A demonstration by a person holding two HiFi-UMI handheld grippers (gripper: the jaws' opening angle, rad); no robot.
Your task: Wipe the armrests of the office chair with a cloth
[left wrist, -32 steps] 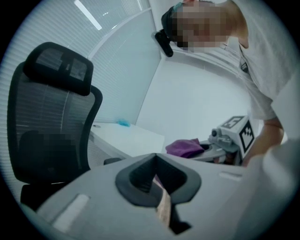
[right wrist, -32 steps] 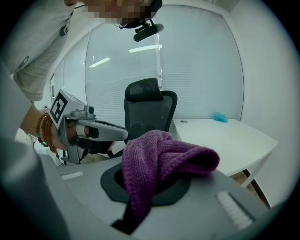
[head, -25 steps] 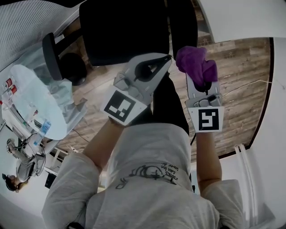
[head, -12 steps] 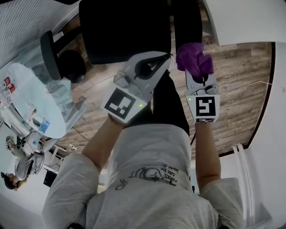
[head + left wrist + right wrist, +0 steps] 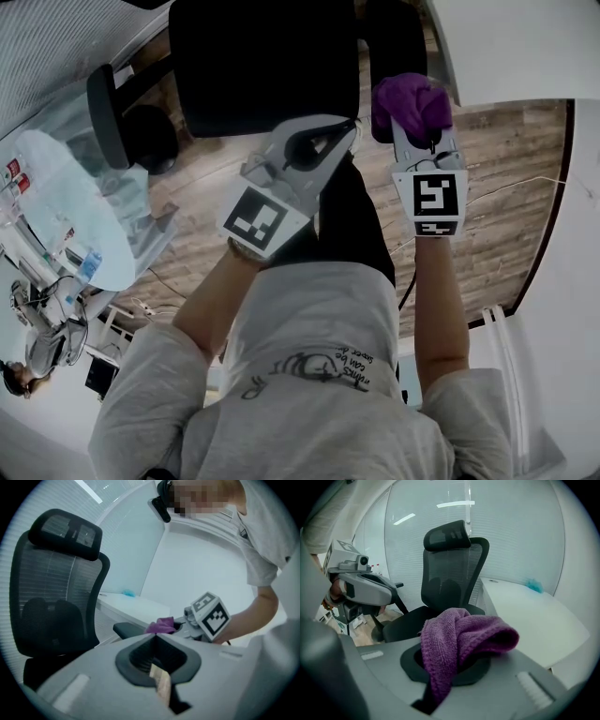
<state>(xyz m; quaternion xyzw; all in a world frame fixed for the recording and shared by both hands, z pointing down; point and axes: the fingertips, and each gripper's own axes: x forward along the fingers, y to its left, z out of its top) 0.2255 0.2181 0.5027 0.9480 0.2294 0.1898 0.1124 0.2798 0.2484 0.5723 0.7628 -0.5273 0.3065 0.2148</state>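
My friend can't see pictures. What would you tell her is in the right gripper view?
A bunched purple cloth is clamped in the right gripper, filling the foreground. Behind it stands a black mesh office chair with a headrest, with a white desk to its right and the left gripper at the left edge.

A wood-plank floor (image 5: 506,187) carries the black office chair (image 5: 253,66) and, at the head view's left, a round glass table (image 5: 75,216) with small red-topped items (image 5: 17,176), while a white desk (image 5: 525,616) bears a small teal object (image 5: 533,586).
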